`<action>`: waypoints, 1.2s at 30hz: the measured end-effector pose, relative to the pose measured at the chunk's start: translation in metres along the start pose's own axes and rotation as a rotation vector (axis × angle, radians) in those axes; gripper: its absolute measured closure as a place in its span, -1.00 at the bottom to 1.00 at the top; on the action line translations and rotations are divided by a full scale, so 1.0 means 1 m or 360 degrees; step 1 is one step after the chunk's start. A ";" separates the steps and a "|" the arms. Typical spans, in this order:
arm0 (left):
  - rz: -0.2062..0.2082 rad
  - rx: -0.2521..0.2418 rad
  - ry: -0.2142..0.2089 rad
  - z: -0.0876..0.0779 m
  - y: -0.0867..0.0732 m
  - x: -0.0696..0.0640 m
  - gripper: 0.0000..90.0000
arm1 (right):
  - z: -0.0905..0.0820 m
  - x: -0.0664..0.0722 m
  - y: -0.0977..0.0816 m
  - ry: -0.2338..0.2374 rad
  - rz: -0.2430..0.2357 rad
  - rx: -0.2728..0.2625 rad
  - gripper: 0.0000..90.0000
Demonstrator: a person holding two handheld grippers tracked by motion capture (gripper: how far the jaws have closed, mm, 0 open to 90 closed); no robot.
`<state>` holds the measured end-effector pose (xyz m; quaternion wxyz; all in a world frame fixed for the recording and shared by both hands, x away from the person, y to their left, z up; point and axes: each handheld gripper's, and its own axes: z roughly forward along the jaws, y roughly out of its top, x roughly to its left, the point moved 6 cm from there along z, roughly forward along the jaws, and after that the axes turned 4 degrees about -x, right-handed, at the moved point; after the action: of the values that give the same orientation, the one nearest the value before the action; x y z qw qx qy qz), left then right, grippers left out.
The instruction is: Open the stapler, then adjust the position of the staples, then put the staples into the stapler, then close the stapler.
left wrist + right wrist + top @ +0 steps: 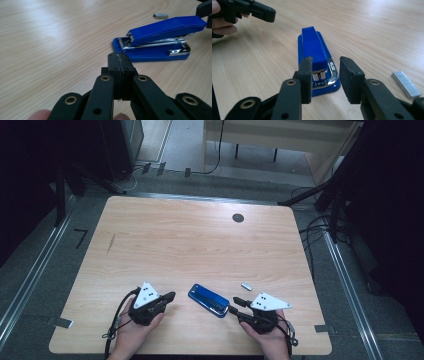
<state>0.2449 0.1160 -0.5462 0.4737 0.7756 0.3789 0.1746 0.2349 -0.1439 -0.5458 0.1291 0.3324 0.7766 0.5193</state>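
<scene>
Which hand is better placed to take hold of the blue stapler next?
Right, I'd judge. The right tongs are open and lined up with the end of the blue stapler. The left tongs are shut, beside it and apart from it.

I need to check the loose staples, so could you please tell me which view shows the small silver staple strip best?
The right gripper view: the small silver staple strip lies close and sharp. The left gripper view shows it distant, and the high view tiny.
</scene>
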 end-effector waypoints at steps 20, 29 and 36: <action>0.0157 0.0096 -0.0219 0.056 0.004 -0.056 1.00 | 0.003 -0.002 -0.014 -0.0024 0.0026 0.0136 1.00; 0.0196 0.0109 -0.0208 0.061 0.002 -0.060 1.00 | 0.005 0.000 -0.016 -0.0004 0.0032 0.0169 1.00; 0.0208 0.0144 -0.0205 0.064 0.001 -0.062 1.00 | 0.009 0.004 -0.017 0.0016 0.0020 0.0172 1.00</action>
<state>0.2450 0.0304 -0.5710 0.4492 0.8289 0.3037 0.1376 0.2300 -0.1392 -0.5640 0.1038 0.3412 0.8020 0.4791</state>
